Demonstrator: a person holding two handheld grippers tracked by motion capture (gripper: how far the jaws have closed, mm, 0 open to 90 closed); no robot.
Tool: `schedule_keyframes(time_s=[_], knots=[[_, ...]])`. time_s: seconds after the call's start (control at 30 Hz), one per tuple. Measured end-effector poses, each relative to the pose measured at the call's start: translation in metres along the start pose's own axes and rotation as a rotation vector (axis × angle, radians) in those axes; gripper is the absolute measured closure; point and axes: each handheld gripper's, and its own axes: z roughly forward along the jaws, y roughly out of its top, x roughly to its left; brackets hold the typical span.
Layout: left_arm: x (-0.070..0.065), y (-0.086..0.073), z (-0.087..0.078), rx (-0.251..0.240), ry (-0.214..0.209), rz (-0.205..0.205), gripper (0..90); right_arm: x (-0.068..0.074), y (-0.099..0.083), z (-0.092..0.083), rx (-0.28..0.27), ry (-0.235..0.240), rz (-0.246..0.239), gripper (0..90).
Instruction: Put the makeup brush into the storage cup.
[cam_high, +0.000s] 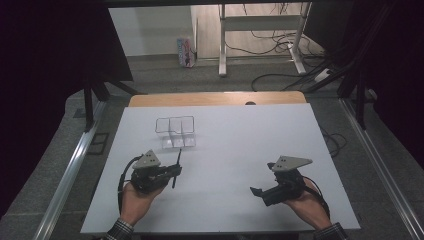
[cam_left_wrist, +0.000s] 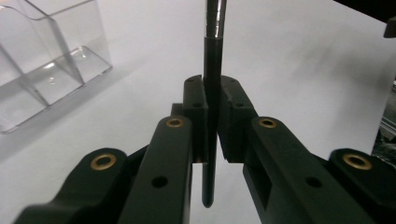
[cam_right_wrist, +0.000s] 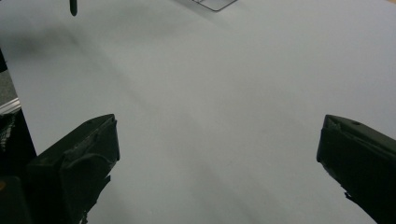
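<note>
A: From the high view, what's on the white worktop (cam_high: 225, 150)?
B: A clear organizer (cam_high: 175, 132) with compartments sits in the upper-left part of the sheet. Below it, at lower left, the left hand-held gripper (cam_high: 172, 170) is clamped on a dark pen (cam_high: 176, 168). The pen's long axis runs nearly up and down the frame, tilted slightly right at the top. At lower right, the right hand-held gripper (cam_high: 256, 191) points left, holding nothing.

A: And the left gripper view?
B: The pen (cam_left_wrist: 211, 93) stands vertically in the centre of the frame, pinched between the two jaws, its rounded end low and a shinier section at the top edge. The organizer (cam_left_wrist: 46, 65) fills the upper left.

A: The right gripper view?
B: The jaws are spread wide at the bottom corners over bare worktop (cam_right_wrist: 210, 102). A pen tip (cam_right_wrist: 73, 7) shows at the upper left, and an organizer corner (cam_right_wrist: 212, 3) at the top edge.
</note>
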Motion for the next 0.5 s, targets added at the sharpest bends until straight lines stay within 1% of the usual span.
schedule_keyframes(time_s=[0.27, 0.43, 0.5], knots=[[0.009, 0.003, -0.003, -0.014, 0.029, -0.014, 83.1, -0.003, -0.008, -0.009, -0.019, -0.038, 0.040, 0.0], [0.015, 0.006, -0.002, -0.019, 0.046, -0.020, 83.1, -0.005, -0.013, -0.013, -0.009, -0.057, 0.046, 0.0], [0.017, 0.008, -0.002, -0.024, 0.046, -0.028, 83.1, -0.006, -0.015, -0.015, -0.004, -0.062, 0.050, 0.0]])
